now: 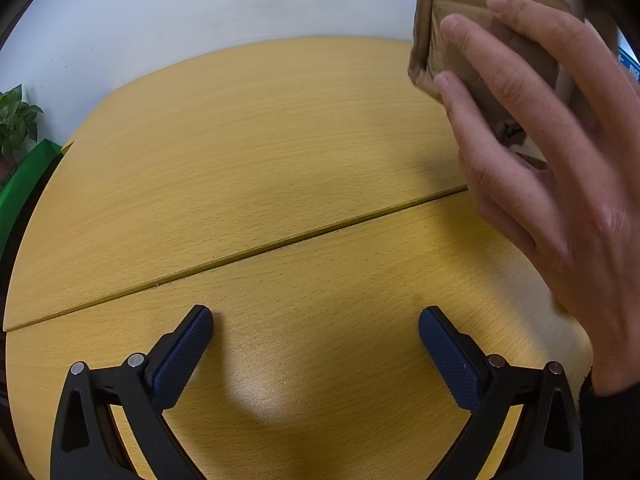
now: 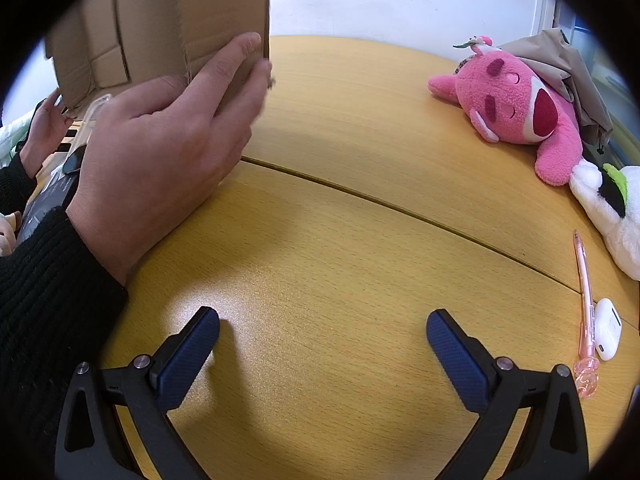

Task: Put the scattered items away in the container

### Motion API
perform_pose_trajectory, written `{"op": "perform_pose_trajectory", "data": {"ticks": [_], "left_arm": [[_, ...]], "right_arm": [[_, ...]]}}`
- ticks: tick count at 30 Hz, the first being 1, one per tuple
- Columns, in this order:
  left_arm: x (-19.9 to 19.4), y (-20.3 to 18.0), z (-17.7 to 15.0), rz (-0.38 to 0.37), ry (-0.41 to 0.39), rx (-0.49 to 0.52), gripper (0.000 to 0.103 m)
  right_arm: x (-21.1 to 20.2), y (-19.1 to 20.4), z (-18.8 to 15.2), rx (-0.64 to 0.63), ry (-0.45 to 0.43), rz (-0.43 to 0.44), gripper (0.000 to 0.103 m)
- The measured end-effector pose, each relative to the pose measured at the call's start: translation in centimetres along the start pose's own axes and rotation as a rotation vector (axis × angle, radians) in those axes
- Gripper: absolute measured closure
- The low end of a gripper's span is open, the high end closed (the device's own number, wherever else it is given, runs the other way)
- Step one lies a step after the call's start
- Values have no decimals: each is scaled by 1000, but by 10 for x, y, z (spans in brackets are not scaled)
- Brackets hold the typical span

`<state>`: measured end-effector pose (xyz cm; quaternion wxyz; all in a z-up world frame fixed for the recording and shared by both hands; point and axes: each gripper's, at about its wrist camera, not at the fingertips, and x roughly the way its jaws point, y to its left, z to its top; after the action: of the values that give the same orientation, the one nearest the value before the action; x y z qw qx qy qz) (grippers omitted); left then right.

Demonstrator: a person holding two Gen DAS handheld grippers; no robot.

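A cardboard box (image 2: 160, 20) is held off the table by a bare hand (image 2: 160, 144); it also shows in the left wrist view (image 1: 480, 32), gripped by a hand (image 1: 552, 168). A pink plush toy (image 2: 516, 104), a white plush toy (image 2: 616, 212), a pink pen (image 2: 585, 304) and a white earbud case (image 2: 607, 328) lie on the wooden table (image 2: 340, 240) at the right. My right gripper (image 2: 323, 334) is open and empty above the table. My left gripper (image 1: 316, 332) is open and empty above the bare table (image 1: 260, 160).
A crumpled grey-brown bag (image 2: 568, 76) lies behind the pink plush. A second hand (image 2: 42, 128) holds the box at the far left, above dark objects (image 2: 52, 192). A green plant (image 1: 16, 120) stands beyond the table's left edge. A seam (image 2: 400, 208) crosses the table.
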<state>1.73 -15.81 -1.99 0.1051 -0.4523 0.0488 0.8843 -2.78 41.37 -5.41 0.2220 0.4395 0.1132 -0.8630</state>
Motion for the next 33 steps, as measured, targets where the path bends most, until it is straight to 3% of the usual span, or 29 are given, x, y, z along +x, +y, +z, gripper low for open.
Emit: {"op": "perform_pose_trajectory", "data": {"ticks": [33], "left_arm": [[-4,-2,2,1,-1,0,0]], "right_arm": [[0,0,0,-1,0,1,0]]}}
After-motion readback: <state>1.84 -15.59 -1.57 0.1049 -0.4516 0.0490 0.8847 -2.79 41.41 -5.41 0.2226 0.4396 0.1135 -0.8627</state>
